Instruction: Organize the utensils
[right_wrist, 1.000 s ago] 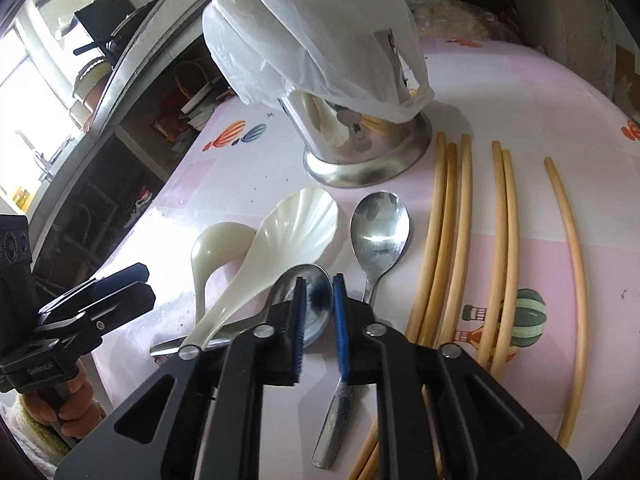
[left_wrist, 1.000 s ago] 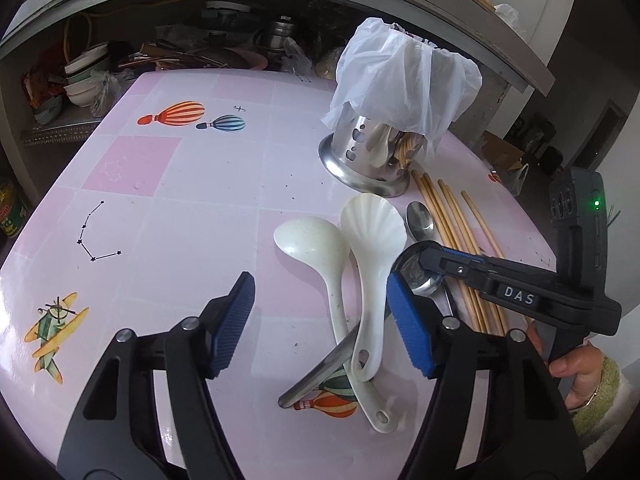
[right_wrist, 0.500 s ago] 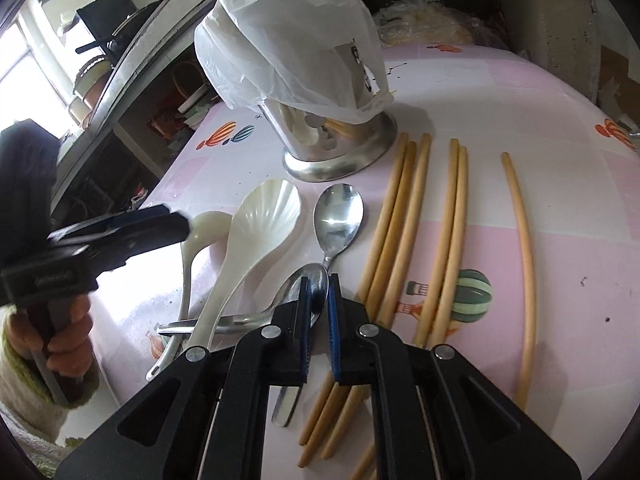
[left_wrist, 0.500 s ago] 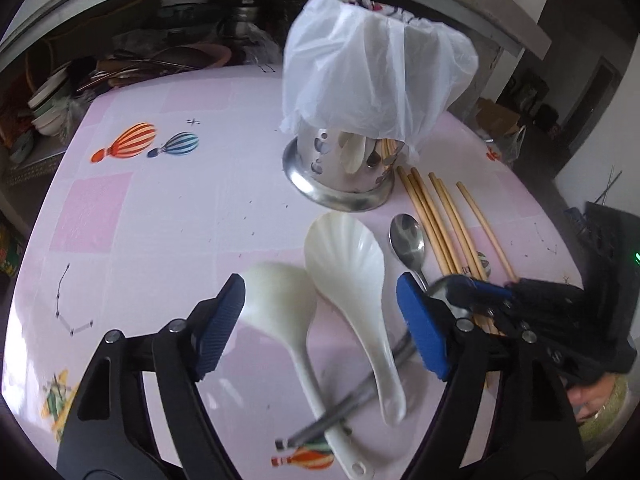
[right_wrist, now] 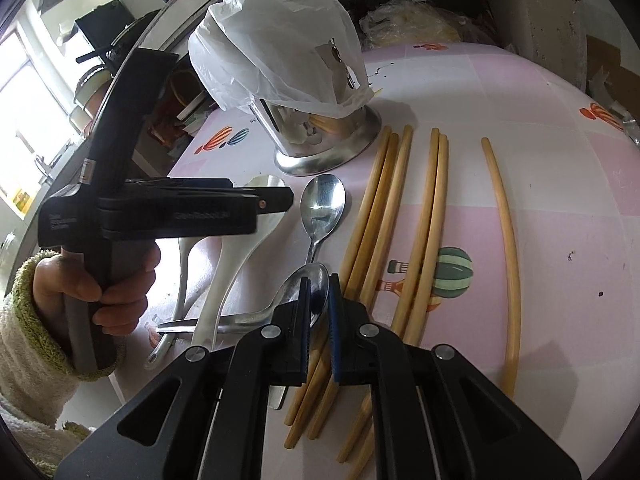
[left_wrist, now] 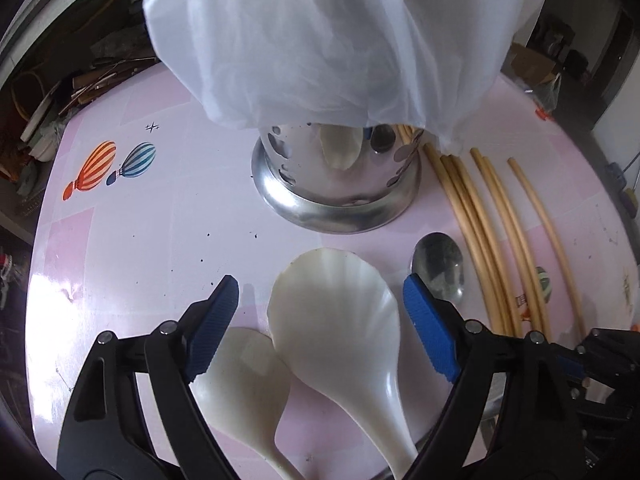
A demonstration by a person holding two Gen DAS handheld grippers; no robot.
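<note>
My left gripper hovers over the white shell-shaped spoon; its jaws are opening, standing wide on either side of the bowl without touching it. A second white spoon lies beside it. My right gripper is shut on the bowl of a metal spoon, whose handle runs left under the white spoons. Another metal spoon and several bamboo chopsticks lie on the pink table. The steel utensil holder stands behind them, its top hidden under a white plastic bag.
A person's hand in a fuzzy sleeve holds the left gripper close over the white spoons. Cluttered shelves with dishes run along the table's far left side. One chopstick lies apart to the right.
My left gripper moved forward toward the holder, now above the shell spoon, and its jaws spread wider. The right gripper drew back slightly with the metal spoon still in it.
</note>
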